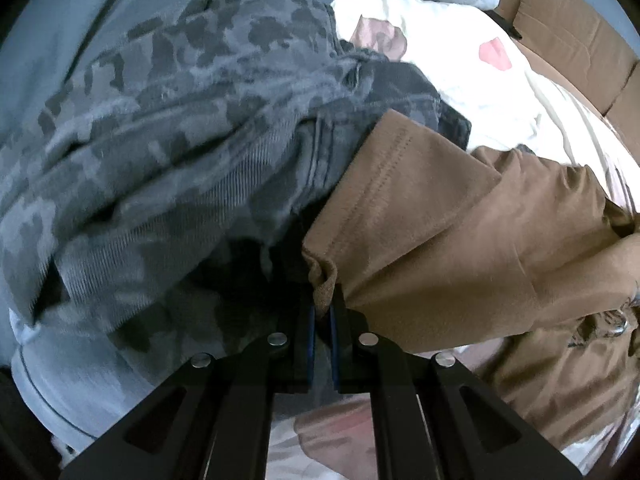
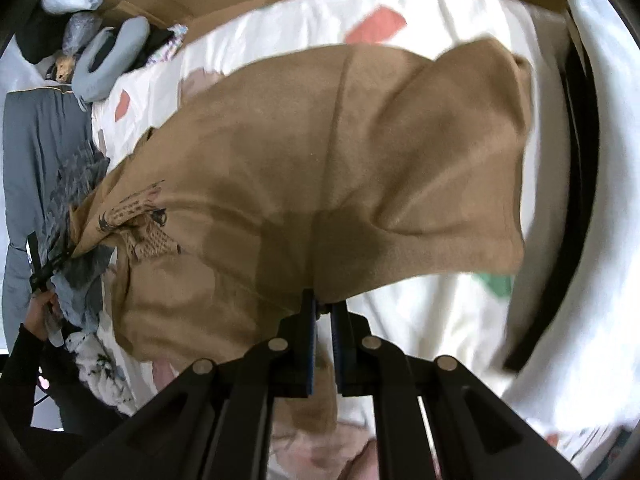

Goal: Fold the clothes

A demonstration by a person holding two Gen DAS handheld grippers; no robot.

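Writing: a dark print with lines of small text (image 2: 136,220) sits on the brown shirt (image 2: 320,160) near its bunched left end; the letters are too small and creased to read. No brand or label readable anywhere else.

Left claw (image 1: 322,304): jaws nearly together, pinching a puckered hem corner of the brown shirt between the blue pads. Stitched hem runs up and away from the pinch. Just left of the claw lies a grey camouflage garment (image 1: 180,120), crumpled, touching the shirt's edge.

Right claw (image 2: 323,306): jaws narrow, clamped on the shirt's near edge; cloth hangs below the pads as well as spreading beyond them.

Brown shirt: stretched between the two claws over a bed with a white sheet (image 2: 440,340) patterned with red, pink and green patches. From the right wrist view the left claw (image 2: 44,268) appears at the far left, with a person's hand (image 2: 38,314) and dark sleeve behind it.

Beyond the sheet: brown cardboard (image 1: 580,40) and a grey neck pillow (image 2: 108,64).
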